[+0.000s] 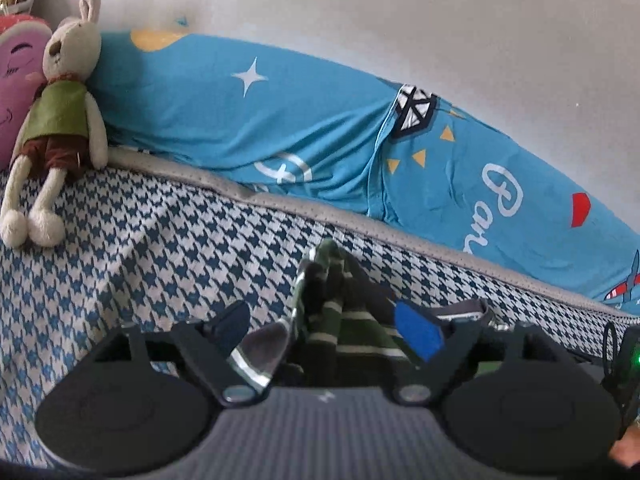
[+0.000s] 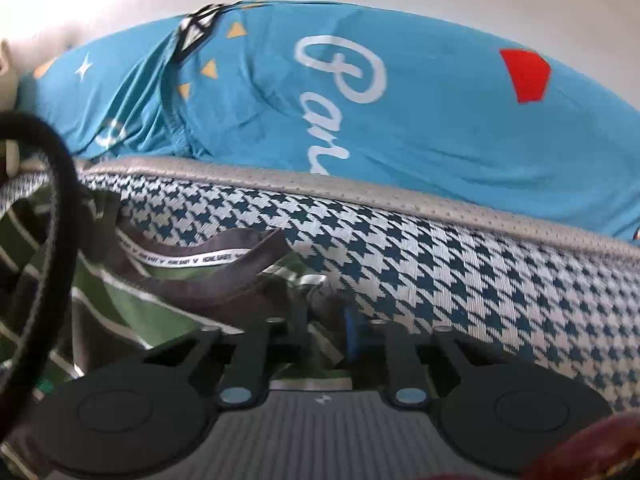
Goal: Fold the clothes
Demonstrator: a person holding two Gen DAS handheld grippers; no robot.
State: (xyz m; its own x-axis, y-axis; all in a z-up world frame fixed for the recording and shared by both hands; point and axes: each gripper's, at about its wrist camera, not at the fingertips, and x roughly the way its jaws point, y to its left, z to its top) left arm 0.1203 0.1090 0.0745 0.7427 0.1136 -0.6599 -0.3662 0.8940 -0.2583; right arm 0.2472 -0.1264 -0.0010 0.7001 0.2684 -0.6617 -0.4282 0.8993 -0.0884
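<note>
A green garment (image 1: 344,320) with white stripes and dark grey panels lies bunched on the houndstooth bed sheet (image 1: 140,260). My left gripper (image 1: 320,316) is open, its fingers spread wide on either side of a raised fold of the garment. In the right wrist view the same garment (image 2: 120,304) spreads to the left, with a grey neckband (image 2: 208,264) carrying a white printed tape. My right gripper (image 2: 326,328) is shut, its fingers close together on a striped edge of the garment. The cloth beneath both grippers is hidden by their bodies.
A rolled blue printed quilt (image 1: 280,120) (image 2: 400,100) lies along the wall behind the sheet (image 2: 480,280). A plush rabbit (image 1: 60,112) and a pink cushion (image 1: 16,80) sit at the far left. A black cable (image 2: 60,200) loops at the left. A fingertip (image 1: 628,452) shows at the lower right.
</note>
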